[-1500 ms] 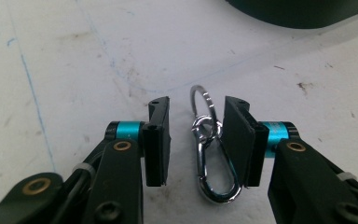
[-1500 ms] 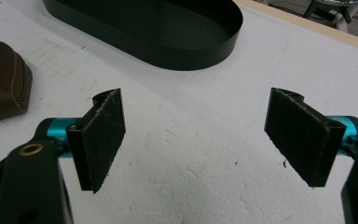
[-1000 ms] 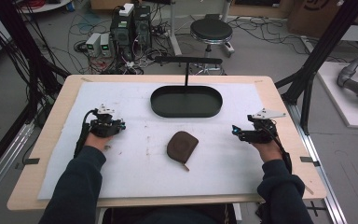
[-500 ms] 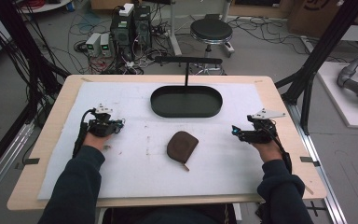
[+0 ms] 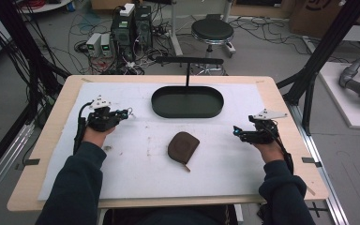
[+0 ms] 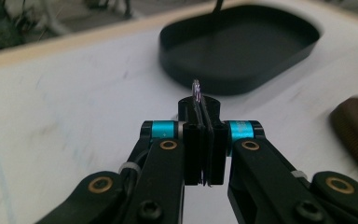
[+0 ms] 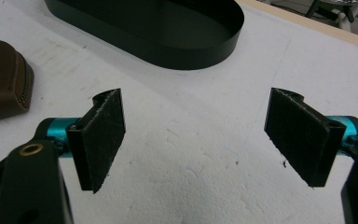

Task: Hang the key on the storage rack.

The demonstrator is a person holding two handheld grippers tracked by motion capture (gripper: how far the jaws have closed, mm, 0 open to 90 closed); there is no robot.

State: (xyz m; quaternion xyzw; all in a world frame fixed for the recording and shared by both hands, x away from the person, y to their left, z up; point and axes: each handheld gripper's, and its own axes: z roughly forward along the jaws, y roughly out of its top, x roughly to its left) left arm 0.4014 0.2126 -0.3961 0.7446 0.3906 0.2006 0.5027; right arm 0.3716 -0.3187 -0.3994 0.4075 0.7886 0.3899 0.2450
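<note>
Left gripper (image 5: 123, 114) clenched on a thin wire ring (image 6: 196, 88), held at the table's left, near the tray (image 5: 187, 112). Judged light, stiff, slippery: pinch flat across its wire. Right gripper (image 7: 198, 135) released, empty, at the right.

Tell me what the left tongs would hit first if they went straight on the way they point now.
Most likely the near wall of the black oval tray. In the left gripper view the left tongs, shut on a thin metal ring, aim across bare white mat at it. Depth is hard to judge.

left gripper (image 6: 204, 140) clamped on a thin metal ring (image 6: 196, 89) (blurred), black oval tray (image 6: 242, 46) beyond, brown pouch (image 6: 356, 135) at right
</note>
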